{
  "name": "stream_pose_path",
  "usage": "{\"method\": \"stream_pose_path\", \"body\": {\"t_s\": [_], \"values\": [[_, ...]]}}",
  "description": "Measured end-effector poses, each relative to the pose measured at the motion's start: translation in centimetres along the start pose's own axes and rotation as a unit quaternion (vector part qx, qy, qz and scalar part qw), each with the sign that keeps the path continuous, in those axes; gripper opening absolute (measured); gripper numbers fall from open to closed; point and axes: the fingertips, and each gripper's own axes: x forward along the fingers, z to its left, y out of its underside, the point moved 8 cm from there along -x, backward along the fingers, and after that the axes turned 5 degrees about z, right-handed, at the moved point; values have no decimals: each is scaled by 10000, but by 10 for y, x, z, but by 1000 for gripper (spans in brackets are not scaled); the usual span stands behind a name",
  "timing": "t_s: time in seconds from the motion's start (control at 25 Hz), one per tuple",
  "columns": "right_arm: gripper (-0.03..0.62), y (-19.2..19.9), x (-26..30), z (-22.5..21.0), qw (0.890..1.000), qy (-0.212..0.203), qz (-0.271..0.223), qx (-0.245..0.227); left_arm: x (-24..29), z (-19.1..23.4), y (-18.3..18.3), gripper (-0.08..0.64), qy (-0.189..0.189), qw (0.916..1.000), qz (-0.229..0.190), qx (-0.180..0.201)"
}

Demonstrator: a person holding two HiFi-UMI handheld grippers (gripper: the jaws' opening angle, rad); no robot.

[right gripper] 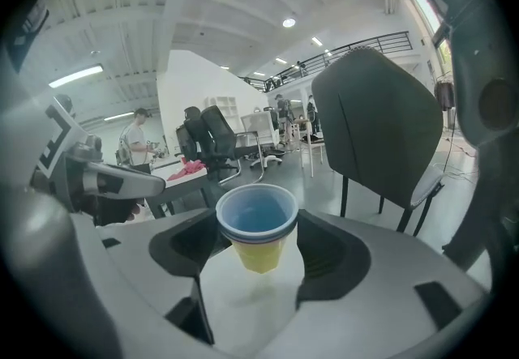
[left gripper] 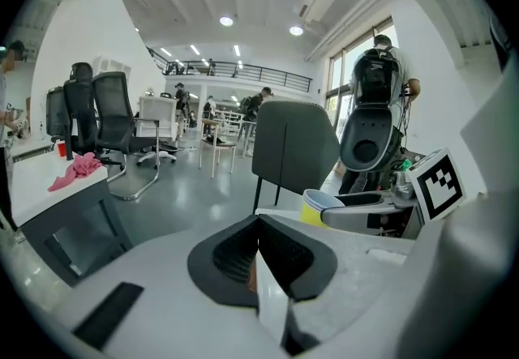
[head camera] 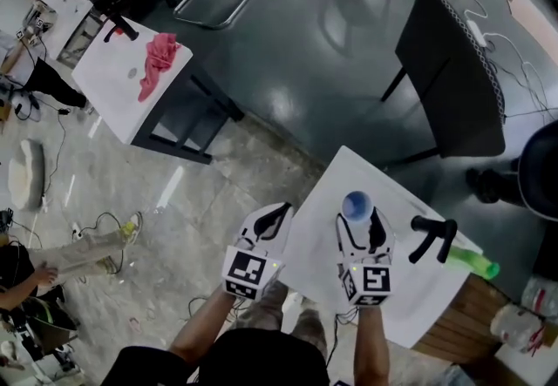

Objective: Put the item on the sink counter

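Note:
A blue cup nested in a yellow one (right gripper: 258, 228) hangs just above the white table (head camera: 410, 293), and my right gripper (right gripper: 258, 250) is shut on its sides. From the head view the cup (head camera: 356, 204) shows its blue rim between the right gripper's (head camera: 357, 219) fingers, over the middle of the table. My left gripper (head camera: 272, 220) hovers at the table's left edge, shut and empty; in its own view the pads (left gripper: 235, 256) meet at the tips. That view also catches the cup (left gripper: 319, 205) to its right.
A green spray bottle (head camera: 468, 260) with a black trigger lies on the table right of the cup. A black chair (head camera: 453, 79) stands behind the table. Across the floor a second white table (head camera: 118, 84) carries a pink cloth (head camera: 157, 62). Cables trail on the floor at left.

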Motion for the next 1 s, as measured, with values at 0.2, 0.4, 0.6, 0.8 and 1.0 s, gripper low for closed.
{"method": "stream_pose_path", "body": {"t_s": [0.2, 0.4, 0.6, 0.8, 1.0], "values": [[310, 6, 20, -3, 9999, 78, 119, -26, 12, 12, 5, 2, 61, 9999, 91, -39], [310, 11, 37, -4, 9997, 111, 205, -32, 23, 21, 11, 2, 132, 9997, 190, -68], [310, 13, 50, -7, 9997, 136, 186, -100, 29, 29, 15, 2, 147, 9995, 271, -73], [310, 18, 57, -9, 9995, 187, 254, -87, 34, 33, 20, 2, 143, 9993, 324, -103], [310, 23, 62, -9, 9996, 204, 175, -115, 39, 35, 24, 2, 161, 9992, 354, -106]]}}
